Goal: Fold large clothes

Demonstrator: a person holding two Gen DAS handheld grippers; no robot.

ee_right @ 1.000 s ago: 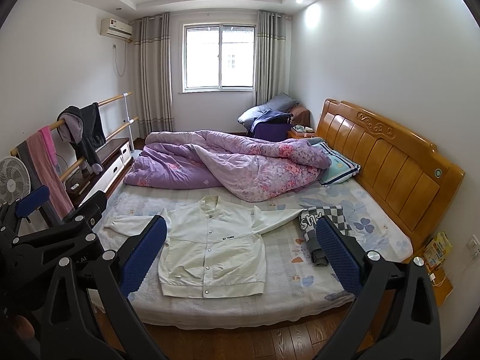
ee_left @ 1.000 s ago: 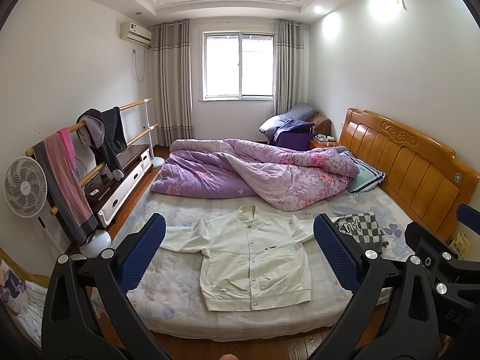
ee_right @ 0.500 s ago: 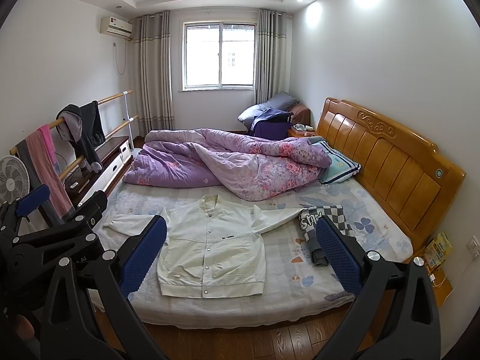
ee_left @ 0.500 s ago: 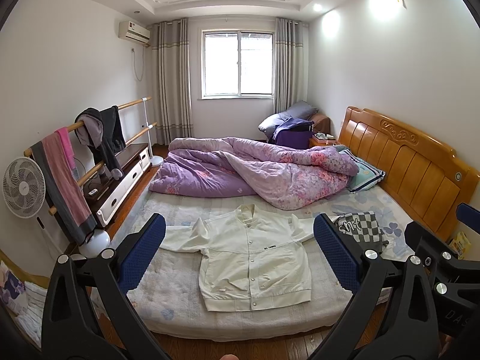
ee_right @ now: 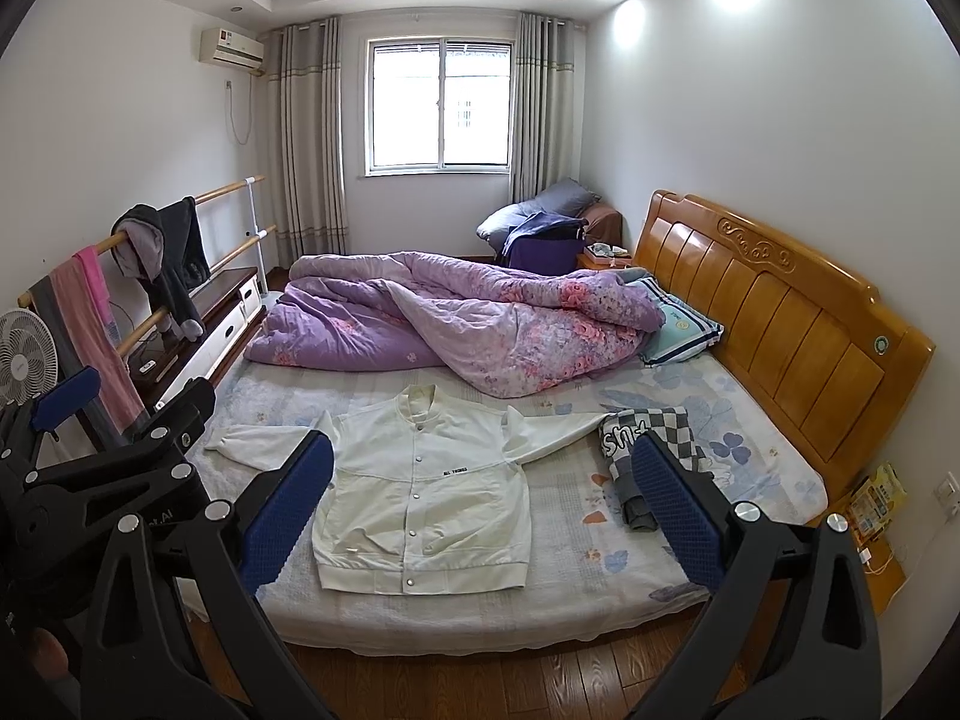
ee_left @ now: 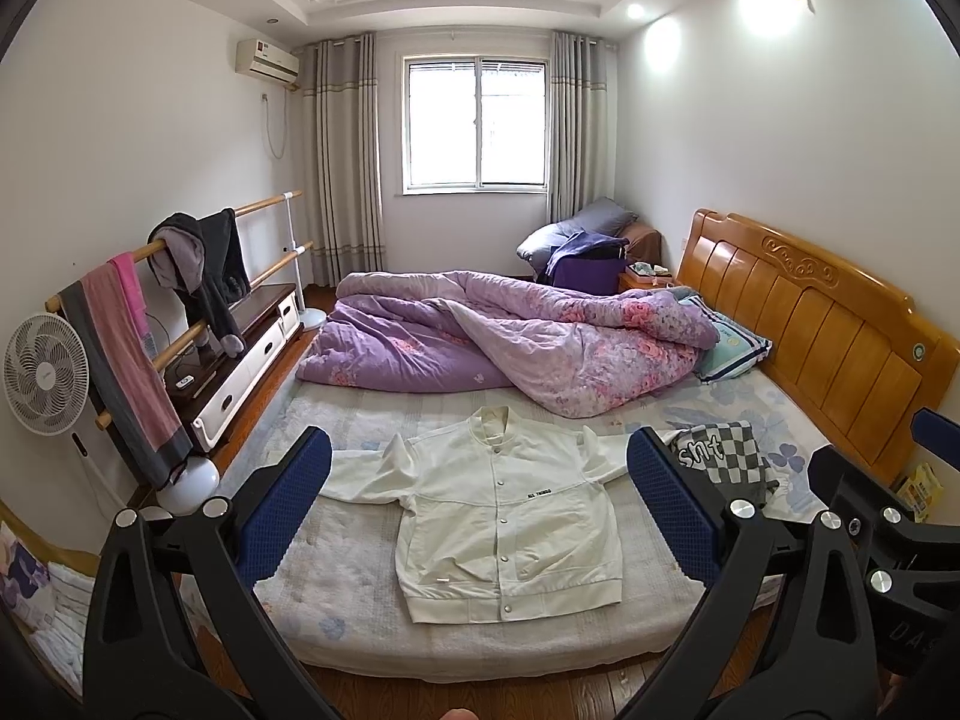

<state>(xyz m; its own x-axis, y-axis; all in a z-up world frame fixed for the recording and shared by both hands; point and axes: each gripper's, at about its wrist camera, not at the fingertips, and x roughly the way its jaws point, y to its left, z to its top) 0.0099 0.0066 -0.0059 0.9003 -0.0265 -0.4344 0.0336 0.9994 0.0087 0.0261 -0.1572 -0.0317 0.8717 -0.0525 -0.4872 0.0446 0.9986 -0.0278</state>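
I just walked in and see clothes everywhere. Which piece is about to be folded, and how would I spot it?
Look at the bed with the wooden headboard. In front of the rumpled purple quilt lies a white snap-button jacket, flat, front up, sleeves spread. Unlike the folded checkered garment at its sleeve end, it is plain white and unfolded.

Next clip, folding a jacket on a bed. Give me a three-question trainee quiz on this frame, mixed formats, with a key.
1. True or false: the jacket lies buttoned and spread flat on the bed.
2. What covers the end of the jacket's sleeve nearer the headboard? A) quilt B) checkered cloth C) pillow
3. Fill in: the left gripper and right gripper are both ____.

Key: 1 true; 2 B, the checkered cloth; 3 open.
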